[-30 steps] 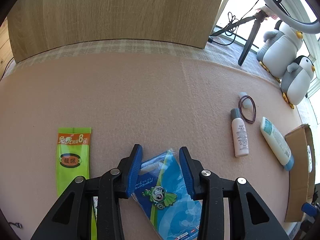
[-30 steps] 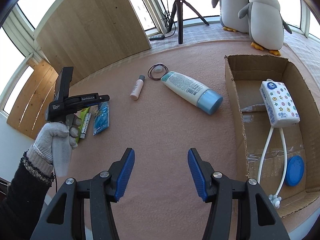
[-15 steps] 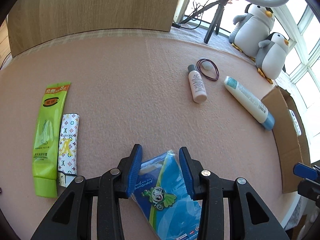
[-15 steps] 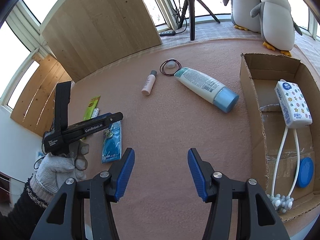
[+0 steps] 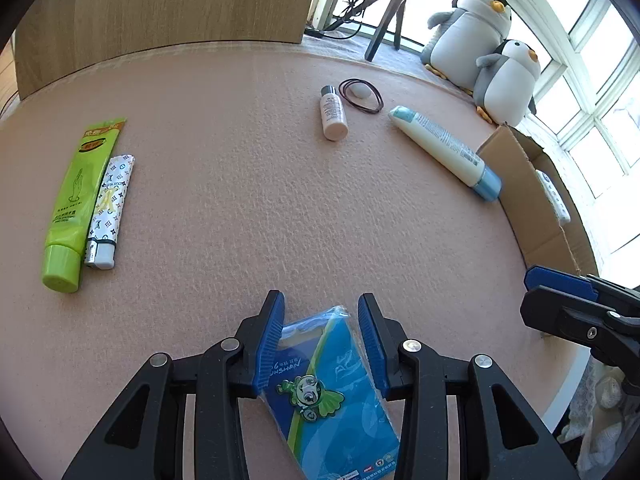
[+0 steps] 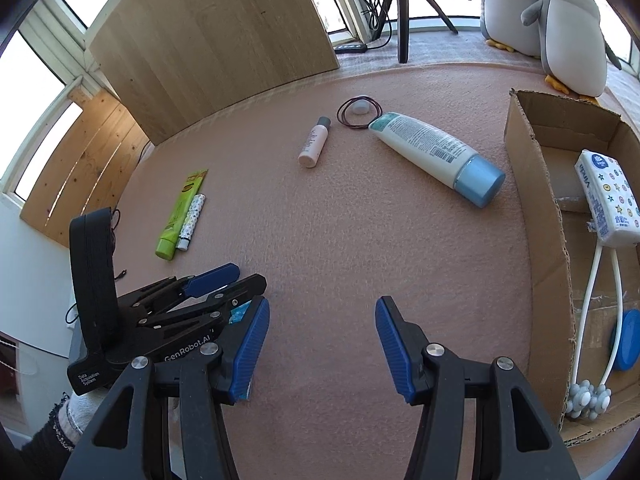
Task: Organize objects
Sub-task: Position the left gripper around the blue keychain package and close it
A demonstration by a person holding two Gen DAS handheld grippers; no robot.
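Left tongs (image 5: 322,332): you had them pinching the blue packet (image 5: 332,396) – its clear top edge stuck up between the blue pads, the frog picture faced the camera, and the packet hung lifted off the pink desk (image 5: 248,184).
Right tongs (image 6: 322,344): you held them spread with nothing between the pads, over bare pink surface just left of the cardboard box (image 6: 532,216).
Left tongs from the right camera (image 6: 224,284): low at the left, just beside the right tongs' left pad, with a corner of blue packet showing; a white-gloved hand (image 6: 78,408) with a dark sleeve was below.
Green tube (image 5: 80,200): flat at the desk's left side, cap toward the camera, touching the patterned lighter (image 5: 109,216) along its right.
Small bottle (image 5: 333,114): lying near the far middle, dark cap away from you, just beside the hair ties (image 5: 361,95) that ringed a small white piece.
Lotion tube (image 6: 436,156): lying slanted, blue cap toward the box – close to the wall, though not touching.
Box contents: a tissue pack (image 6: 608,200), a white massager (image 6: 592,320) with knobbed wheels, and a blue disc (image 6: 628,340) at the right edge.
Behind the desk: two plush penguins (image 6: 560,20), a tripod (image 6: 404,8), a wooden panel (image 6: 216,36).
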